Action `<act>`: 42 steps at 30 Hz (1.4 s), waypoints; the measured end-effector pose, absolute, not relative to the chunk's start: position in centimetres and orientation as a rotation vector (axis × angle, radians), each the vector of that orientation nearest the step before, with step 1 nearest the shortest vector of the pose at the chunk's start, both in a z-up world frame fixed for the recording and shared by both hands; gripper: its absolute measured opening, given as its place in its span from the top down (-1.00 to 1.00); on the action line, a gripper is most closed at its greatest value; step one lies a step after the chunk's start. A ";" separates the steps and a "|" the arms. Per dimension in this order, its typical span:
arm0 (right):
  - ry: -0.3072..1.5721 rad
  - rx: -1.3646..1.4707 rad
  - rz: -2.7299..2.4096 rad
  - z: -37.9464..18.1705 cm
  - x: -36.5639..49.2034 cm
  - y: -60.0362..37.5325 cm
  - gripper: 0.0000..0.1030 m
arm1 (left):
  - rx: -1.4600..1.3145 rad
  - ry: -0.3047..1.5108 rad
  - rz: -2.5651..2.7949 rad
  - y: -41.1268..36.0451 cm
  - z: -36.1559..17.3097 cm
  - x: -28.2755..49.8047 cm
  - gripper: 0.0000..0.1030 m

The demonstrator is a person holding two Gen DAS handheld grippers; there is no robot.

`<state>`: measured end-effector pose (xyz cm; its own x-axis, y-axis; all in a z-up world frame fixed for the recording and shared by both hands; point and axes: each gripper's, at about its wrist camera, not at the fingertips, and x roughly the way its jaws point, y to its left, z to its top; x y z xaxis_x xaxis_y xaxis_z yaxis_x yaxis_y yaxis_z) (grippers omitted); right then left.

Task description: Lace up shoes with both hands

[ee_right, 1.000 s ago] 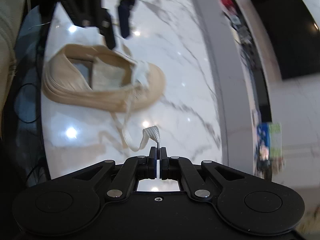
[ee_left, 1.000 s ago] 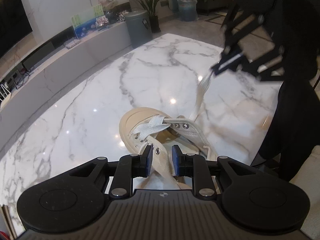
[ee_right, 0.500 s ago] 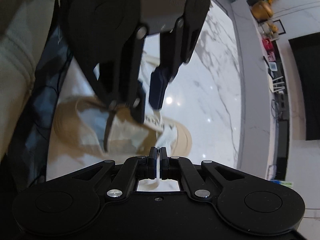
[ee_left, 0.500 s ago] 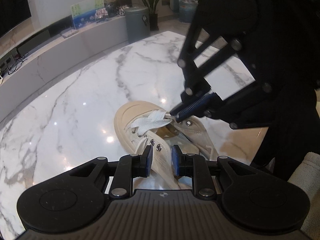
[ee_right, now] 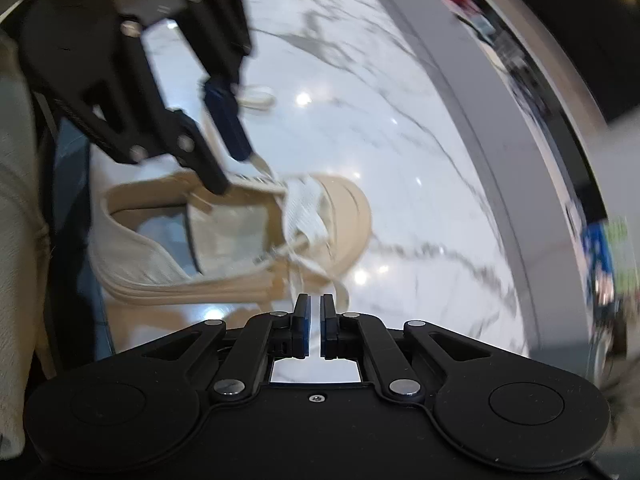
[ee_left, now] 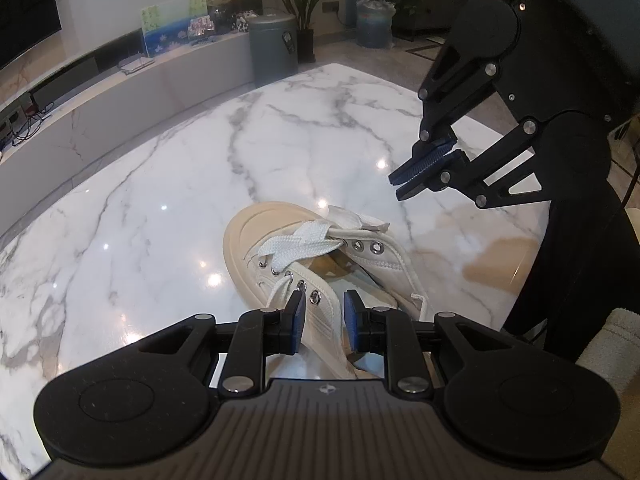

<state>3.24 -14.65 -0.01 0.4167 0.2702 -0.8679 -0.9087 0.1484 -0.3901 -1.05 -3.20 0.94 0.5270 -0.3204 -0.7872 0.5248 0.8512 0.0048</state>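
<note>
We count one shoe [ee_left: 280, 248] on one marble tabletop [ee_left: 160, 184]. One white lace [ee_left: 298, 246], crossed once near toe. Two claws: left claw [ee_left: 323, 316], right claw [ee_left: 404, 186]. Beyond tabletop we see one grey bin [ee_left: 274, 50], one water jug [ee_left: 374, 20].

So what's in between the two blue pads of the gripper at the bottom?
In the left wrist view, the left gripper straddles the shoe's eyelet flap.

The shoe [ee_left: 320, 264] lies on the table [ee_left: 160, 208], with a bin [ee_left: 274, 50] standing beyond the table's far edge.
</note>
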 end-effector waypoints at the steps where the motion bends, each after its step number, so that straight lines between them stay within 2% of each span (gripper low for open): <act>1: 0.730 -1.086 0.964 -0.3 3.3 -14.8 0.96 | 0.256 0.882 -0.512 -3.2 1.0 -1.0 0.62; 10: 0.637 -1.159 1.043 -1.4 3.4 -14.2 0.91 | 0.267 0.896 -0.502 -3.2 0.9 -0.9 0.61; 12: 0.620 -1.183 1.071 -1.7 3.2 -14.0 0.84 | 0.271 0.899 -0.502 -3.3 0.9 -0.9 0.61; 14: 0.592 -1.229 1.105 -1.9 2.8 -13.8 0.63 | 0.273 0.899 -0.502 -3.2 0.9 -0.9 0.61; 16: 0.542 -1.287 1.142 -2.3 2.4 -13.5 0.60 | 0.274 0.900 -0.501 -3.2 1.0 -0.9 0.61; 19: 0.496 -1.320 1.166 -2.6 2.4 -13.0 0.66 | 0.276 0.902 -0.498 -3.2 1.0 -0.8 0.61; 20: 0.488 -1.322 1.178 -2.5 2.4 -12.9 0.89 | 0.278 0.902 -0.498 -3.2 1.0 -0.8 0.61; 21: 0.492 -1.321 1.187 -2.4 2.4 -12.7 0.98 | 0.280 0.902 -0.498 -3.3 1.0 -0.9 0.61; 31: 0.573 -1.394 1.197 -0.9 2.2 -12.0 0.98 | 0.285 0.899 -0.512 -3.3 1.0 -0.9 0.61; 42: 0.875 -1.591 1.162 0.9 1.4 -10.4 0.98 | 0.332 0.965 -0.548 -3.9 0.6 -1.0 0.61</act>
<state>1.37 -10.37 0.91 0.2932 -0.0153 -0.9559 -0.9144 -0.2962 -0.2758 -0.99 -3.88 0.61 0.4502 -0.2901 -0.8445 0.5761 0.8169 0.0265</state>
